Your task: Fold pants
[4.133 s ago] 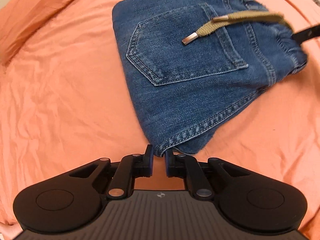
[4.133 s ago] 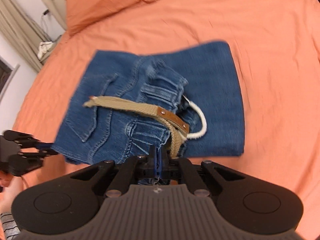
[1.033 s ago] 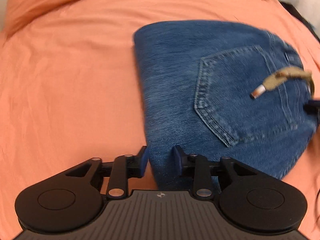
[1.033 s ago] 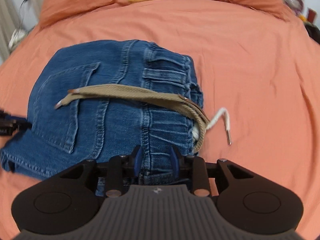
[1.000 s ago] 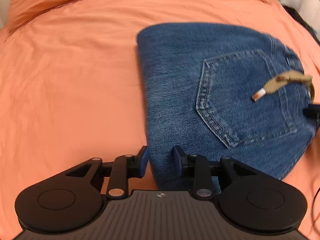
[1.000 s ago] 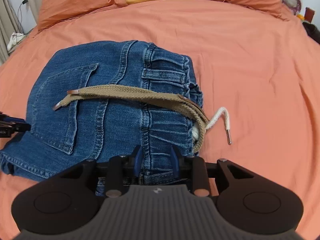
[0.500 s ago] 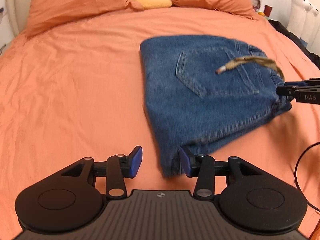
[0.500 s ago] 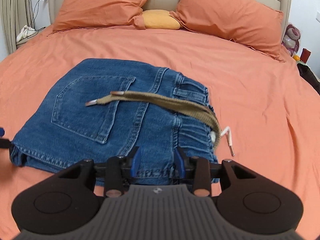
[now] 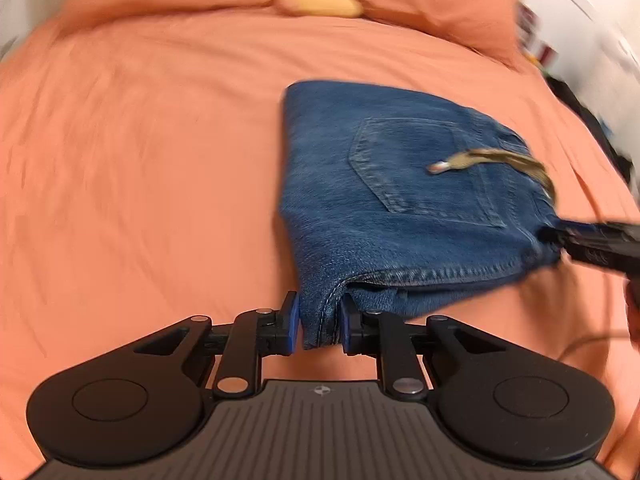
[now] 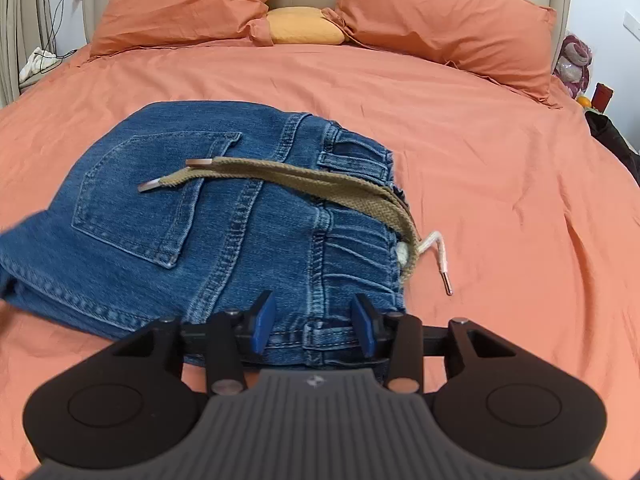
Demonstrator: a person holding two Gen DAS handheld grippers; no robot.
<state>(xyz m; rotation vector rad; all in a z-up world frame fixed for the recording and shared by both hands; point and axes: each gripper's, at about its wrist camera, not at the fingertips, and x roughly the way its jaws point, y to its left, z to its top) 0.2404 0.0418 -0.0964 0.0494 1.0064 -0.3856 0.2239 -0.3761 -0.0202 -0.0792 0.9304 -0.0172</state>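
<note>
The folded blue jeans [image 9: 400, 208] lie on the orange bed sheet [image 9: 140, 160], back pocket up, with a tan belt strap [image 9: 488, 158] across them. My left gripper [image 9: 319, 326] has its jaws partly open around the near folded corner of the jeans. In the right wrist view the jeans [image 10: 200, 220] fill the middle, with the tan strap [image 10: 300, 178] and a white drawstring [image 10: 438, 254]. My right gripper [image 10: 314, 324] is open, its blue pads either side of the waistband. The right gripper also shows in the left wrist view [image 9: 592, 240] at the jeans' right end.
Two orange pillows [image 10: 440, 12] and a yellow cushion [image 10: 304, 26] lie at the headboard. A nightstand with cables [image 10: 36, 60] stands at the left. Dark items [image 10: 612, 140] sit off the bed's right side.
Both grippers have tilted up and pulled back a little from the jeans. The right gripper's jaws have widened; the left's have narrowed onto the folded corner. The jeans lie folded as before.
</note>
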